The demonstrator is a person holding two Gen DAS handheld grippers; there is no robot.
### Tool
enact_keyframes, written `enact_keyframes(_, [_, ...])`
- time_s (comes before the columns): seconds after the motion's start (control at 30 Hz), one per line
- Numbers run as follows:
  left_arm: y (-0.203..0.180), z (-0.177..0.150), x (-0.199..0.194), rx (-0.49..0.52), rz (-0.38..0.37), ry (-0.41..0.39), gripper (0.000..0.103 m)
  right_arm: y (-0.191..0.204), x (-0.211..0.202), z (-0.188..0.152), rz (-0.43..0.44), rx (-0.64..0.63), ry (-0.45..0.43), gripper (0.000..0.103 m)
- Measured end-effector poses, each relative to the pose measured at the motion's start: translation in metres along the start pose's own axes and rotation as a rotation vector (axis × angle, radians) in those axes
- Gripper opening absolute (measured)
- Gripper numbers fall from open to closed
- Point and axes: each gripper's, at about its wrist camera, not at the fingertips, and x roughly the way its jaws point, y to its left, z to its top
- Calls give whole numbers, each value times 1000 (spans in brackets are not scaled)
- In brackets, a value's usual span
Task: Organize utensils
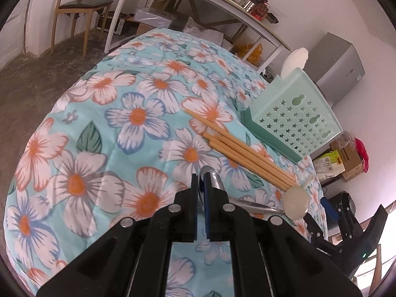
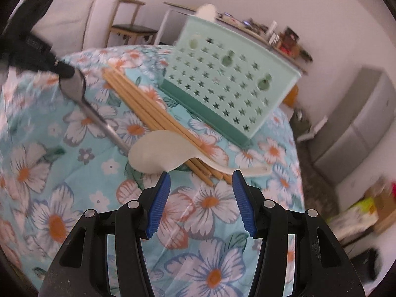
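Note:
My left gripper point(image 1: 201, 177) is shut on the bowl of a metal spoon point(image 1: 216, 179), whose handle runs off to the right. In the right wrist view the same metal spoon point(image 2: 76, 86) hangs from the left gripper point(image 2: 63, 70) at the upper left. Several wooden chopsticks point(image 1: 237, 148) lie in a bundle on the floral cloth. Across their near ends rests a white plastic spoon point(image 2: 158, 153). My right gripper point(image 2: 201, 173) stands open just in front of that spoon, with nothing between its fingers. A mint utensil basket point(image 2: 230, 74) with star holes stands behind the chopsticks.
A white scoop point(image 1: 295, 59) sticks up from the mint basket point(image 1: 294, 113). The floral tablecloth point(image 1: 99, 128) drops away at its rounded edges. Beyond it are a wooden chair point(image 1: 79, 7), a long white shelf table point(image 1: 222, 2) and a grey cabinet point(image 1: 339, 69).

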Motion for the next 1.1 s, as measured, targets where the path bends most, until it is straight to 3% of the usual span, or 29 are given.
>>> enact_keyframes(0.43, [9,3,-4,-13,13,-12,4,42,1,4,-120,-317,-76,50])
enact_keyframes(0.7, [12,4,-4,-18,18,-12,4,67,5,2,-252,-553,-134,44])
enact_keyframes(0.8, [12,4,-5,-20,19,-13,4,75,8,2,-281,-625,-151,40])
enact_keyframes(0.97, [13,4,-4,-21,17,-12,4,85,10,-2,-299,-706,-156,20])
enact_keyframes(1.1, [13,3,-3,-22,18,-11,4,82,6,0,-312,-688,-167,18])
